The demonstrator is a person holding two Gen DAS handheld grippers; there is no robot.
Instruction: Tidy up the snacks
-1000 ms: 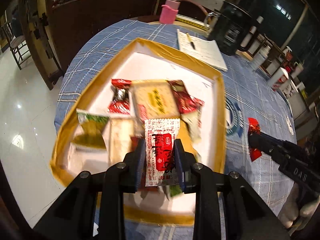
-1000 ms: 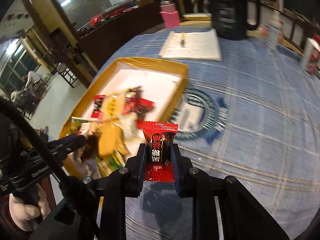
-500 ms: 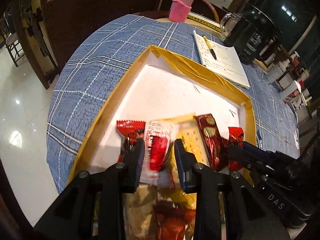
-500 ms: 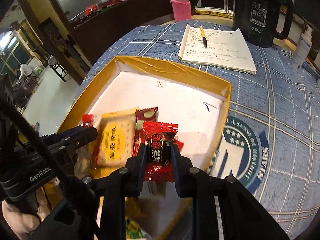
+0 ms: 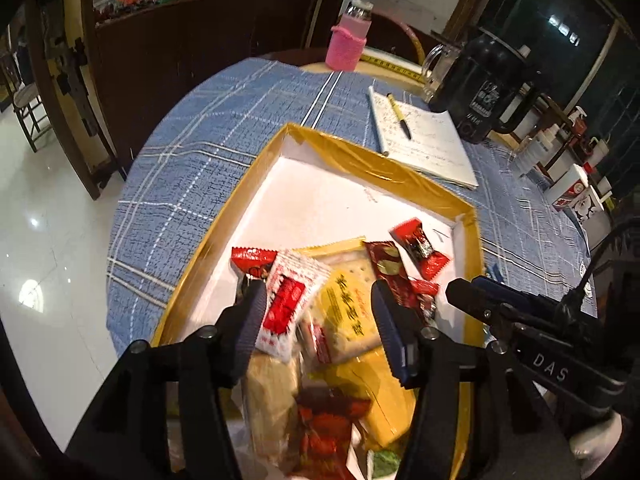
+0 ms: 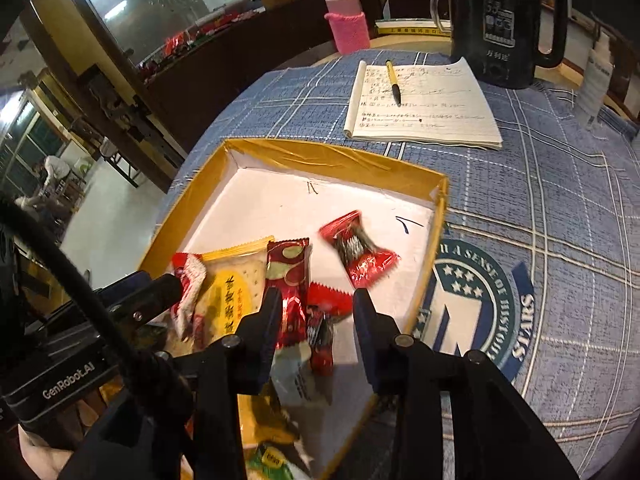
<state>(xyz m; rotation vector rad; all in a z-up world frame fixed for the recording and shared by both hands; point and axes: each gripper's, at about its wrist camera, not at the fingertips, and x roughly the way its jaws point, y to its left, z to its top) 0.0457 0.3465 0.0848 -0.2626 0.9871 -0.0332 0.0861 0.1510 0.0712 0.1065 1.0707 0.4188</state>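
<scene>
Inside shallow gold-rimmed tray (image 6: 340,158), crinkly foil snack packets (image 6: 360,254)

White-red packet (image 5: 289,300) beside parted left tool (image 5: 318,312)

Notepad (image 6: 424,108) with pen (image 6: 393,82), black jug (image 6: 502,20), pink-sleeved bottle (image 6: 347,20)

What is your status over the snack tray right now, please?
Left gripper and right gripper both just opened. White-and-red packet leans by left finger; red candy loose in tray. Nothing blocking.
</scene>
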